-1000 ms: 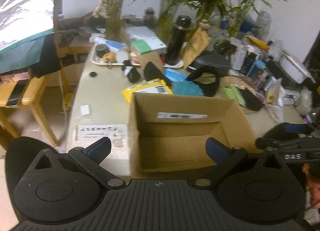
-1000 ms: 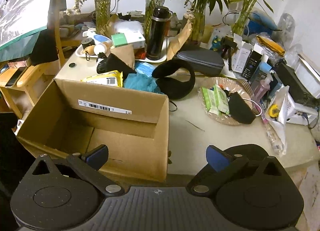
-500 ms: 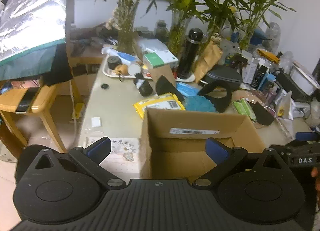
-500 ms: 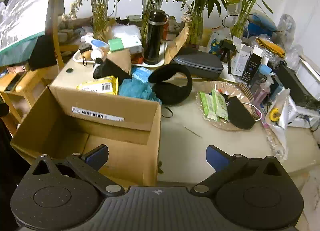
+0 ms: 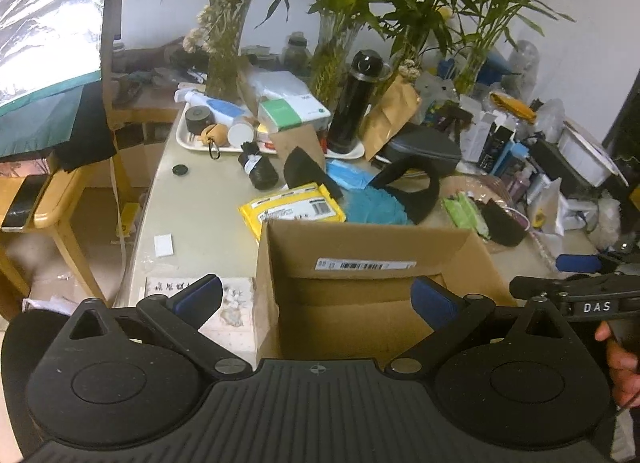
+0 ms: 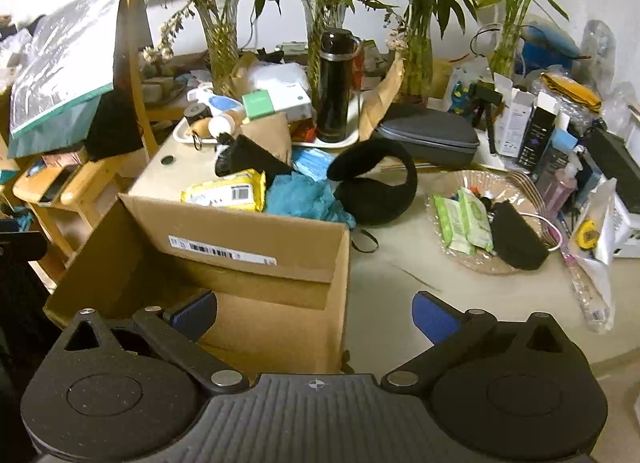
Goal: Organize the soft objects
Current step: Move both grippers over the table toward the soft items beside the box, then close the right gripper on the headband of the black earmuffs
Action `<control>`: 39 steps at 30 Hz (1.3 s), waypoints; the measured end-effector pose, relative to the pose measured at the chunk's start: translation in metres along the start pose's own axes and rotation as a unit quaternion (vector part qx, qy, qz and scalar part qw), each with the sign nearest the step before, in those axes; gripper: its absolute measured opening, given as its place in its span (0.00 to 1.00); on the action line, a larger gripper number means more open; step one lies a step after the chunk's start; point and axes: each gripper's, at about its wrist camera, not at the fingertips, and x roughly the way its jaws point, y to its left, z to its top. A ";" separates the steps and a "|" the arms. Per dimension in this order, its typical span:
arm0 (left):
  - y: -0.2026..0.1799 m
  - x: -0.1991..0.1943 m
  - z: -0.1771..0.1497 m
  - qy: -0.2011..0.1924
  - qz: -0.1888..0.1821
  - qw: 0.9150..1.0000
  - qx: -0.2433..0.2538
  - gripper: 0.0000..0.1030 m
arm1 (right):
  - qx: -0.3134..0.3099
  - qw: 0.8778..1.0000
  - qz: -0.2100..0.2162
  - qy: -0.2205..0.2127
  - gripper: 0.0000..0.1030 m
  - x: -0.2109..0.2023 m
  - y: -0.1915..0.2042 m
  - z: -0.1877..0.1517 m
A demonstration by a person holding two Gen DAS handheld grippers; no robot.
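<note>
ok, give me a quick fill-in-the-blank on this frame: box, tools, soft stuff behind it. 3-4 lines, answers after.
1. The cardboard box on the table holds ____ items.
2. Both the left tool and the right tool have their jaws ____.
3. The teal cloth lies just ____ the box's far wall.
4. The black earmuffs lie beside the teal cloth, on its ____ side.

Answers: no; open; behind; right

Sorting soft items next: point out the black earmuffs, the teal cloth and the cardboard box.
black earmuffs [image 6: 394, 199]: right wrist view, on the right ear pad.
teal cloth [image 6: 298, 197]: right wrist view, middle of the crumpled fabric.
cardboard box [image 6: 256, 235]: right wrist view, far wall above the label.
</note>
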 end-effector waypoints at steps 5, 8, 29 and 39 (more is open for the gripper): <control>0.003 -0.001 0.011 -0.018 -0.007 1.000 0.004 1.00 | -0.005 1.000 0.000 -0.012 1.00 0.000 -0.005 0.012; 0.004 0.003 0.018 -0.021 -0.009 1.000 0.006 1.00 | -0.010 1.000 -0.003 -0.017 1.00 0.001 -0.009 0.019; 0.026 0.046 0.054 -0.069 -0.024 0.996 0.043 1.00 | 0.017 0.996 0.015 -0.082 1.00 0.076 -0.077 0.059; 0.049 0.090 0.078 -0.081 -0.030 0.996 0.026 1.00 | 0.017 0.995 -0.001 -0.102 1.00 0.135 -0.097 0.071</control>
